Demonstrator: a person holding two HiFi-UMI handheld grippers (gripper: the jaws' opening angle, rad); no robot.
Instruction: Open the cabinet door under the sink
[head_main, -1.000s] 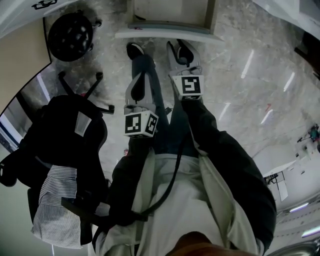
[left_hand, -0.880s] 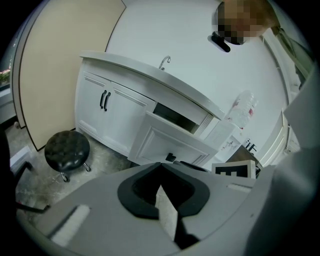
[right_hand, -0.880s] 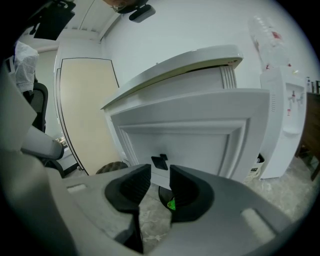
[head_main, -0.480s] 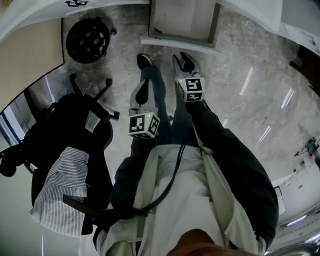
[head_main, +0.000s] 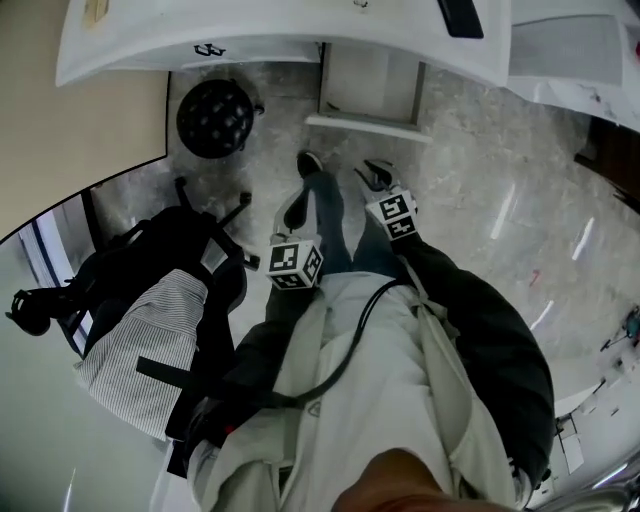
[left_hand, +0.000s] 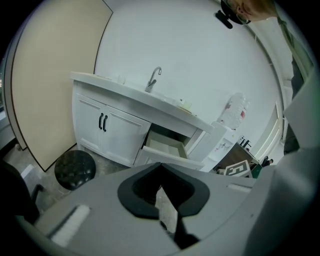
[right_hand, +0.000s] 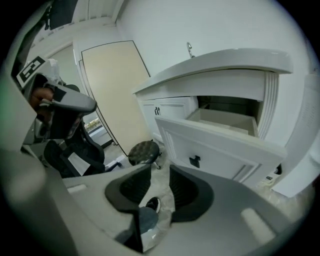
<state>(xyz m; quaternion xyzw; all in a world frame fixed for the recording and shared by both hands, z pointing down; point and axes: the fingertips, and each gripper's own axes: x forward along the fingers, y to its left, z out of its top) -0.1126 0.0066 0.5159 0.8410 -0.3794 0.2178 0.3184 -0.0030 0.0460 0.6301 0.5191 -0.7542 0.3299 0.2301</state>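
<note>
The white sink cabinet (left_hand: 107, 131) stands under a counter with a faucet (left_hand: 154, 78). Its two doors are closed, with a pair of black handles (left_hand: 102, 122) at the seam; in the right gripper view the doors (right_hand: 167, 111) show far off. To their right a drawer (left_hand: 166, 145) stands pulled out. My left gripper (left_hand: 160, 167) hangs well short of the cabinet, its tips together and nothing in it. My right gripper (right_hand: 160, 172) is open and empty, facing the drawer front (right_hand: 220, 150). In the head view both the left gripper (head_main: 296, 203) and the right gripper (head_main: 378, 176) hover over my legs.
A black round stool (head_main: 215, 118) stands on the marble floor left of the open drawer (head_main: 370, 95). An office chair (head_main: 170, 300) draped with striped cloth is at my left. The white counter (head_main: 280, 30) runs across the top. A beige panel (left_hand: 50, 75) stands left of the cabinet.
Both grippers have risen and come nearer my body, the right one turning. The view has tilted, so the counter top now shows and the stool and chair have shifted right and down.
</note>
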